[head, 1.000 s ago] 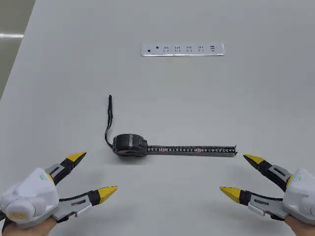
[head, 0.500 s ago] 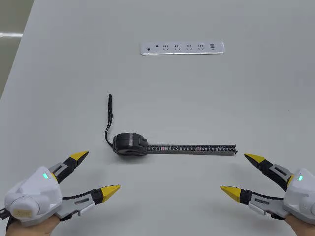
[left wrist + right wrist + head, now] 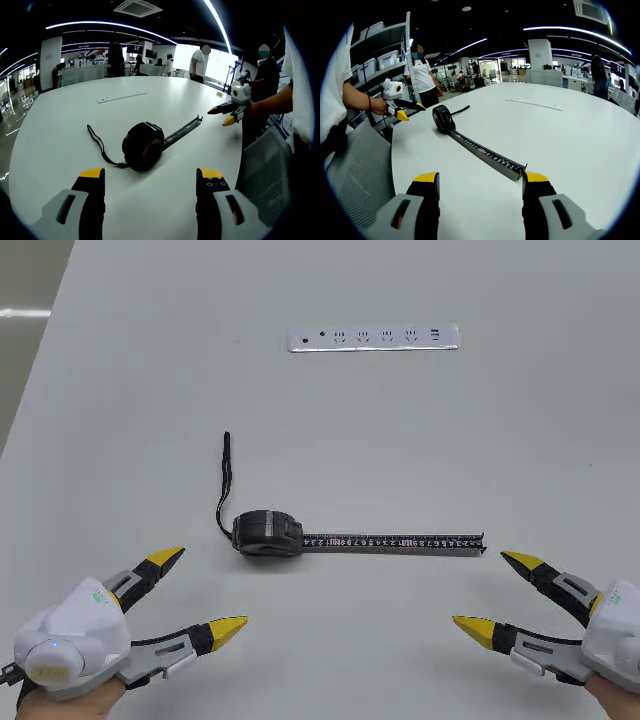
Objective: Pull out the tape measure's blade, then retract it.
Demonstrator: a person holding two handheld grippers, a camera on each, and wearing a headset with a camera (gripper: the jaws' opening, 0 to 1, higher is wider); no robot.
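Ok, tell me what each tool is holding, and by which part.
Nothing is held. The left tool and the right tool are open, apart from the tape measure lying on the table, blade out.

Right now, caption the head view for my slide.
Open left gripper and open right gripper poised short of a tape measure, blade extended on a white table; power strip beyond.
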